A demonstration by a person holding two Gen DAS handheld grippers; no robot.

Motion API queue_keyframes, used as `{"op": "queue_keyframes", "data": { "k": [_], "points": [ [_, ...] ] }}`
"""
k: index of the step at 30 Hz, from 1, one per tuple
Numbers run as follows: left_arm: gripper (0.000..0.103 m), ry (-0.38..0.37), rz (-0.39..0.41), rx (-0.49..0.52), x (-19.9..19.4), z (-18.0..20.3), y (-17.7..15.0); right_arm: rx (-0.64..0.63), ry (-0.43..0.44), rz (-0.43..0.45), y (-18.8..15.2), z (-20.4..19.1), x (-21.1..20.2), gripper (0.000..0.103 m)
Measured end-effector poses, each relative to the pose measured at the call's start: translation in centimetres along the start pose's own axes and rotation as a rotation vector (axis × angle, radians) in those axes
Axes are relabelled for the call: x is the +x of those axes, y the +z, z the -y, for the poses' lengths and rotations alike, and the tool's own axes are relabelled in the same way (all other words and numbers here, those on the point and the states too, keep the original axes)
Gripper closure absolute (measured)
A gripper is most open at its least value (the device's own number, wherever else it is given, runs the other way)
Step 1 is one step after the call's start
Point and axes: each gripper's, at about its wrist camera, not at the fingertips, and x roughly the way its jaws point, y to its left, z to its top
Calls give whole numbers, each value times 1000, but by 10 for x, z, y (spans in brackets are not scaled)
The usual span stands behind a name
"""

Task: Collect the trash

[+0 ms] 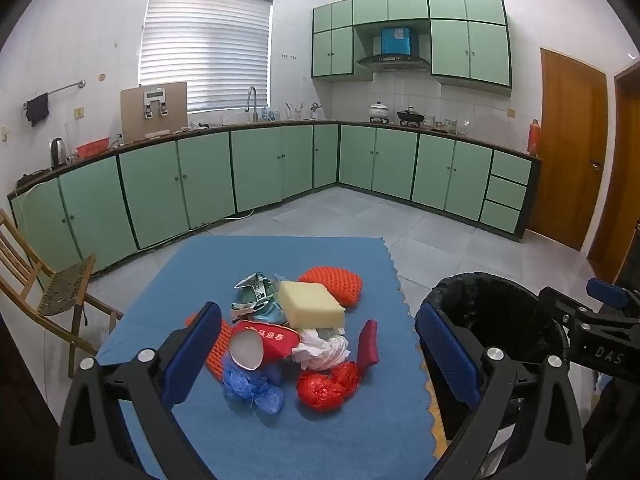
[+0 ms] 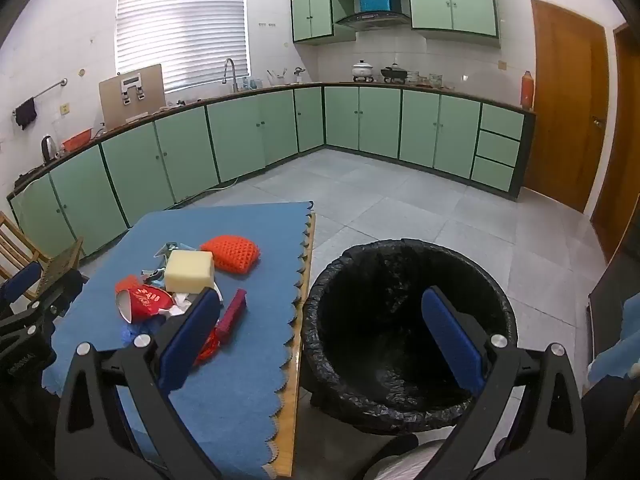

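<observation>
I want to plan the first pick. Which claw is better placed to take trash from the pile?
Left. The left claw is open, facing the trash pile; the right claw faces the bin.

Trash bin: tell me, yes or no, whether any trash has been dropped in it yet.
No: in the right wrist view the black-lined trash bin shows only bare liner inside, while the trash pile sits on the blue mat.

Left gripper (image 1: 320,344) & right gripper (image 2: 320,336): both held level, jaws wide apart, nothing between.
</observation>
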Motion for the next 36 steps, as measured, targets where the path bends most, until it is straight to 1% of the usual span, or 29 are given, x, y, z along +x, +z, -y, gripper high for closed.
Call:
{"op": "queue_keyframes", "data": {
  "k": [29, 30, 32, 33, 34, 36],
  "points": [
    [6, 0, 7, 0, -1, 0, 0, -6, 0, 6, 0, 3, -2, 5],
    [6, 13, 17, 6, -4, 0, 3, -6, 0, 6, 0, 4, -2, 5],
    [6, -1, 7, 0, -4, 0, 3, -7, -3, 8, -1, 2, -2, 5],
    [6, -1, 43, -34, -6, -2, 3, -7, -3, 8, -1, 3, -2, 5],
    [6, -1, 6, 0, -4, 0, 3, -7, -2, 8, -1, 4, -2, 5],
    [6, 0, 7, -1, -4, 0, 3, -7, -1, 7, -1, 6, -2, 5]
  ]
}}
